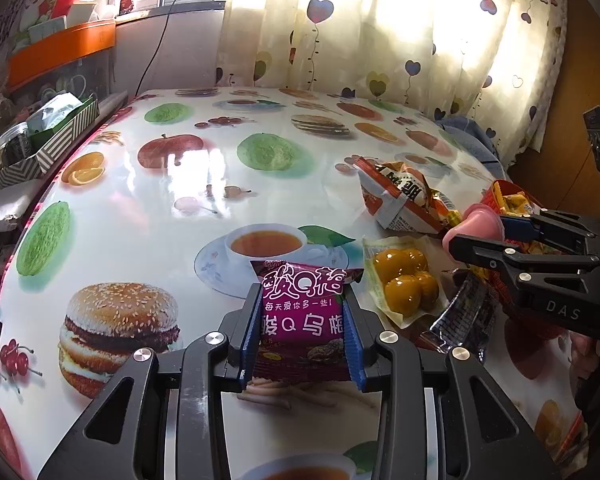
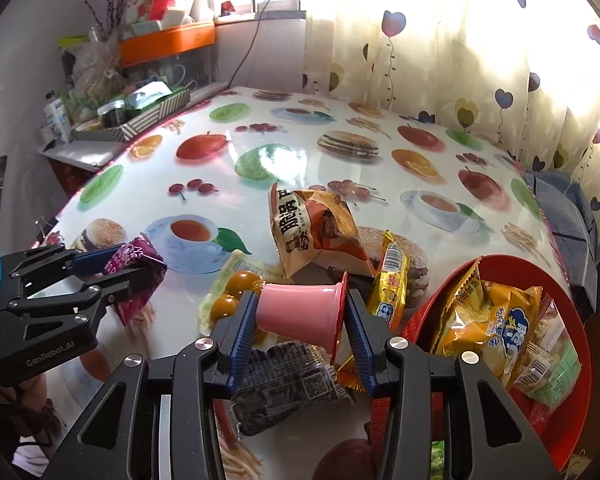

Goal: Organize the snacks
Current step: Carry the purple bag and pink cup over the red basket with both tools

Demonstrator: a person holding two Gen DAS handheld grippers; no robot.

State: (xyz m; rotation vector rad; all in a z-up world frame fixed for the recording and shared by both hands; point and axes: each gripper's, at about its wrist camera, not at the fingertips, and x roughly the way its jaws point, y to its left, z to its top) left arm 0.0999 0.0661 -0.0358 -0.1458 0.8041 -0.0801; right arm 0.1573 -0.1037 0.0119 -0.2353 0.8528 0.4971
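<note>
My left gripper (image 1: 303, 320) is shut on a purple plum-candy packet (image 1: 304, 312), held above the table; it also shows in the right wrist view (image 2: 136, 264). My right gripper (image 2: 302, 312) is shut on a pink jelly cup (image 2: 300, 312), lying sideways between the fingers; the cup also shows in the left wrist view (image 1: 476, 222). A red basket (image 2: 572, 380) at the right holds several yellow snack bags (image 2: 496, 320). On the table lie an orange-white snack bag (image 2: 316, 232), a clear pack of yellow balls (image 2: 232, 292), a yellow bar (image 2: 392, 284) and a dark clear packet (image 2: 284, 384).
The table (image 1: 204, 184) has a glossy food-print cloth. A striped box (image 1: 56, 140) with jars and a packet sits on a side shelf at the left. Heart-print curtains (image 1: 420, 40) hang behind. A blue cloth (image 2: 560, 200) lies at the table's right edge.
</note>
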